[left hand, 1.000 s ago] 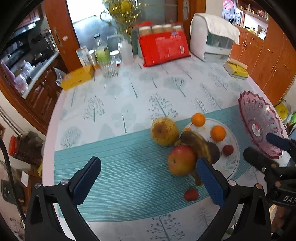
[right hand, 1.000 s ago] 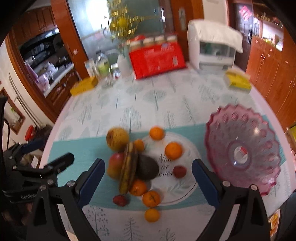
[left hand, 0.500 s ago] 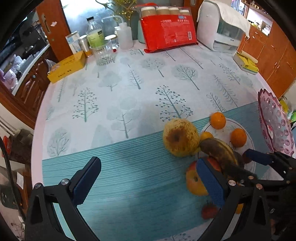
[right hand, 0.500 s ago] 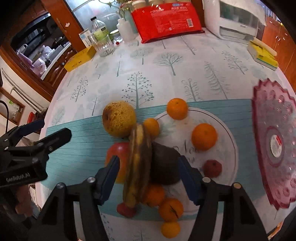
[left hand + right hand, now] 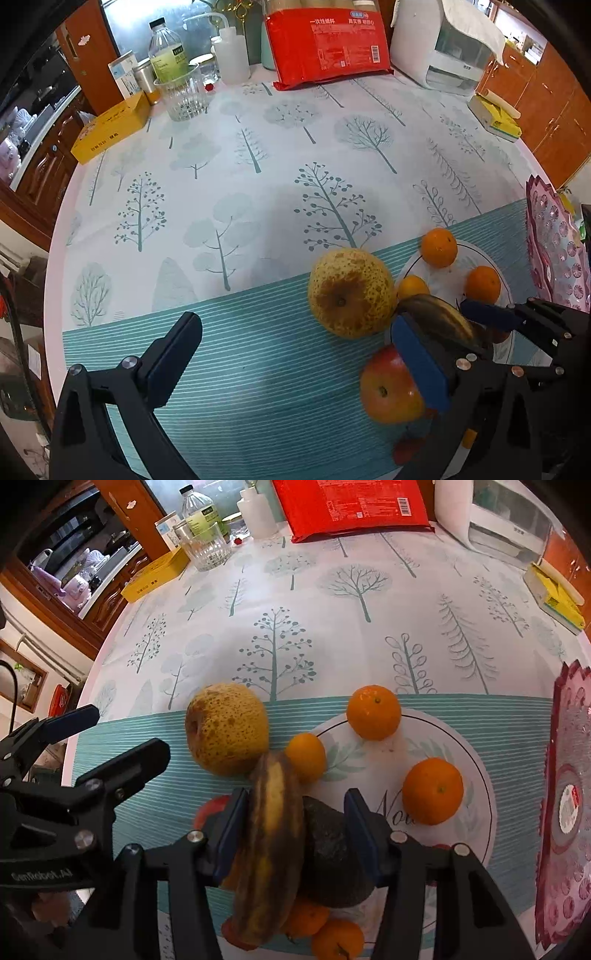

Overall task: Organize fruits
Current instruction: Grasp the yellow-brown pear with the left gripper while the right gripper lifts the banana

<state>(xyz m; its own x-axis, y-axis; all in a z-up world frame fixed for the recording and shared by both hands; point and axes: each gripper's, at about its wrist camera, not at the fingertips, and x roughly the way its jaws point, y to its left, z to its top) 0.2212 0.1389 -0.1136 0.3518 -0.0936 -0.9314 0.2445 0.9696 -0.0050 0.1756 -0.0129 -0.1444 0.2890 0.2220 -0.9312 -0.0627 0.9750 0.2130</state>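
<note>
A browned banana (image 5: 271, 834) and a dark avocado (image 5: 332, 853) lie side by side at the near left of a white plate (image 5: 476, 775). My right gripper (image 5: 293, 830) straddles both, its blue pads close on either side; contact is unclear. Several oranges (image 5: 432, 791) sit on and around the plate. A spotted yellow pear (image 5: 226, 728) and a red apple (image 5: 388, 387) lie left of it. My left gripper (image 5: 295, 360) is open and empty over the teal mat, its right finger (image 5: 419, 363) above the apple. The banana (image 5: 439, 317) shows there too.
A pink cut-glass bowl (image 5: 565, 812) stands at the right table edge. At the back are a red packet (image 5: 328, 40), a glass (image 5: 183, 94), bottles, a yellow box (image 5: 110, 127) and a white appliance (image 5: 447, 48). A yellow pack (image 5: 557, 598) lies far right.
My right gripper has dropped toward the plate and narrowed around the banana and avocado. My left gripper has moved lower and left over the teal mat.
</note>
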